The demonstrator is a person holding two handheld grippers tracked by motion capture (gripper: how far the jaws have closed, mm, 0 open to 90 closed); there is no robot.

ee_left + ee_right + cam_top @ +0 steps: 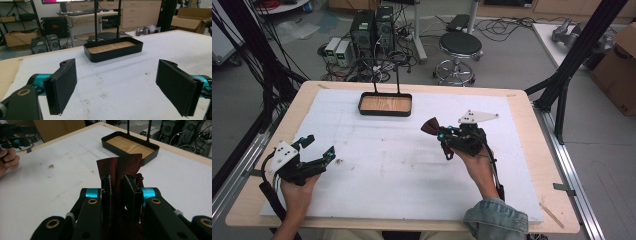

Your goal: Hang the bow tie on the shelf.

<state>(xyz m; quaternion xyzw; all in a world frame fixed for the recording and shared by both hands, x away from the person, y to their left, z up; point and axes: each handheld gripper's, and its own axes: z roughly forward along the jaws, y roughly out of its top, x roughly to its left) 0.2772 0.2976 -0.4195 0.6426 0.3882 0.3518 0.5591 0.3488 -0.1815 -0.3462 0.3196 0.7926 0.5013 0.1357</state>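
- Right gripper (117, 192), near the black wood-floored tray (385, 112), pinches a dark red folded cloth (125, 163) between nearly closed jaws.
- Left gripper (317, 150), well apart from that tray, gapes wide, holding nothing.

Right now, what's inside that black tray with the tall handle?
The black tray holds no loose things. You can see its light wooden bottom. In the left gripper view, the near wall hides a strip of the floor along the front.

Beyond my surface I see grey floor (512, 65), a round stool (460, 45), computer towers (372, 27), cardboard boxes (619, 65).
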